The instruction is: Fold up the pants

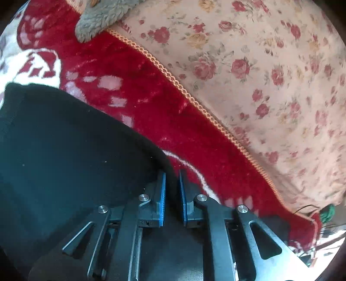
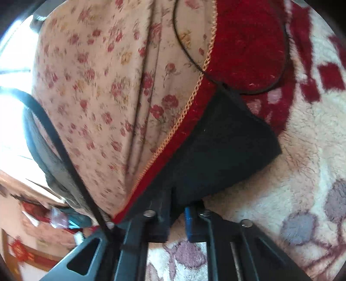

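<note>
One pair of black pants (image 1: 64, 147). One red-and-cream fleece blanket (image 1: 138, 86) with orange stitched edge. One floral sheet (image 1: 259, 75). One grey fuzzy item (image 1: 97, 17), cropped at top edge. One thin black cable loop (image 2: 183, 51). Two grippers: left gripper (image 1: 172, 194), right gripper (image 2: 177, 213). Two blue pads (image 1: 162, 194) on each.

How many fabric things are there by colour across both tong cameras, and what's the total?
Black: 1, the pants, pinched by the left tongs and the right tongs.
Red and white: 1, the fleece blanket.
Cream with roses: 1, the floral sheet.
Grey: 1, a fuzzy cloth at the top edge.
Total: 4
</note>
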`<state>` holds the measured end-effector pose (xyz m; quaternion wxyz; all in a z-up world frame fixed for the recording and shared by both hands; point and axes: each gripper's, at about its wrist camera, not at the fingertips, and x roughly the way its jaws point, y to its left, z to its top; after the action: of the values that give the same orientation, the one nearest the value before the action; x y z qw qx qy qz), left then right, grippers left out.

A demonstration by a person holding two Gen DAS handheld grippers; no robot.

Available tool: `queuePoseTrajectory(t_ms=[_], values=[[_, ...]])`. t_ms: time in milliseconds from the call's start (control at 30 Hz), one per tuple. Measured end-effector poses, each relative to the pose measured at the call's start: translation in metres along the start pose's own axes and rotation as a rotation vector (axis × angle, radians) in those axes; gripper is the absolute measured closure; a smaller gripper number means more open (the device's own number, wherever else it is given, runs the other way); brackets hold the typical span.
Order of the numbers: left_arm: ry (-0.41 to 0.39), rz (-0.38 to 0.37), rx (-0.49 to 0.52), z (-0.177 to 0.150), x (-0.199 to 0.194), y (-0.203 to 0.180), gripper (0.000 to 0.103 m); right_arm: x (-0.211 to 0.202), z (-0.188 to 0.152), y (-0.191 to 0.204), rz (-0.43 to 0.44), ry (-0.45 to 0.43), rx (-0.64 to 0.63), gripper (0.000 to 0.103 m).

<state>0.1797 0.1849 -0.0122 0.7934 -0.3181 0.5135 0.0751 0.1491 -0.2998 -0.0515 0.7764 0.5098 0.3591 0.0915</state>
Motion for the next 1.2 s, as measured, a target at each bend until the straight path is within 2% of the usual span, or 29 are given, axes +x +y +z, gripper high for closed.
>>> queuePoseTrajectory(t_ms=[100, 467, 800, 967, 1100, 1200], values=[[-0.002, -0.039, -0.002, -0.001, -0.007, 0.009, 0.098, -0.01, -0.002, 0.008, 0.028, -0.022, -0.033, 0.096], [-0.075, -0.097, 0.055, -0.021, -0.064, 0.013, 0.099, -0.055, -0.015, 0.044, 0.103, -0.044, -0.107, 0.096], [-0.141, -0.136, 0.132, -0.074, -0.127, 0.015, 0.099, -0.115, -0.041, 0.061, 0.148, -0.067, -0.152, 0.097], [-0.156, -0.158, 0.147, -0.098, -0.151, 0.028, 0.099, -0.144, -0.06, 0.061, 0.158, -0.065, -0.173, 0.097], [-0.175, -0.145, 0.171, -0.122, -0.166, 0.043, 0.099, -0.163, -0.079, 0.046, 0.143, -0.053, -0.16, 0.097], [-0.162, -0.147, 0.169, -0.139, -0.17, 0.058, 0.099, -0.175, -0.095, 0.027, 0.124, -0.042, -0.14, 0.097]])
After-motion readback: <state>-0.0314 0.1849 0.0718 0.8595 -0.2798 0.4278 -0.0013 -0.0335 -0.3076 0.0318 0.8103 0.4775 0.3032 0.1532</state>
